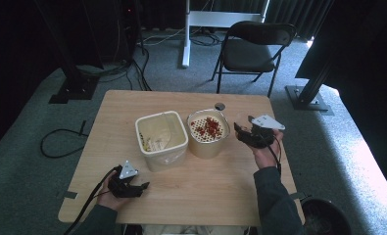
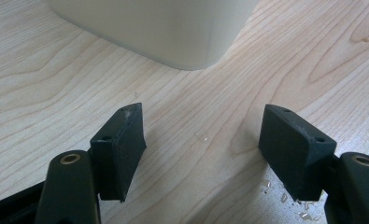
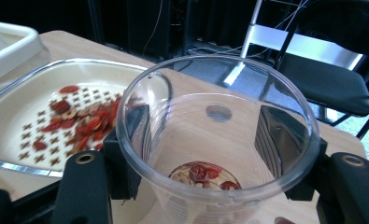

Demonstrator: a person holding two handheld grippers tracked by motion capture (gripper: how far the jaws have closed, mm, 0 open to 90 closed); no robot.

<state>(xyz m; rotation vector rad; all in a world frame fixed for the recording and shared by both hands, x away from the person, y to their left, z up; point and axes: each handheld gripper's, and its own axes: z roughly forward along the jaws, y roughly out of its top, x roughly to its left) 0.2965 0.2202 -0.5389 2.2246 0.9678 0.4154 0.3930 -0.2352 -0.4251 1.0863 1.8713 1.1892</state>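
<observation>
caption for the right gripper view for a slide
Right gripper holds a clear cup with a few red pieces beside the strainer.

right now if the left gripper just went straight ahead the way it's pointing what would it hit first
Most likely the cream square tub: it stands directly ahead of the open left gripper, with bare wooden table between them. How far off is hard to judge.

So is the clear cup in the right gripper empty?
Not quite: the clear cup sits upright with a few red pieces at its bottom.
</observation>
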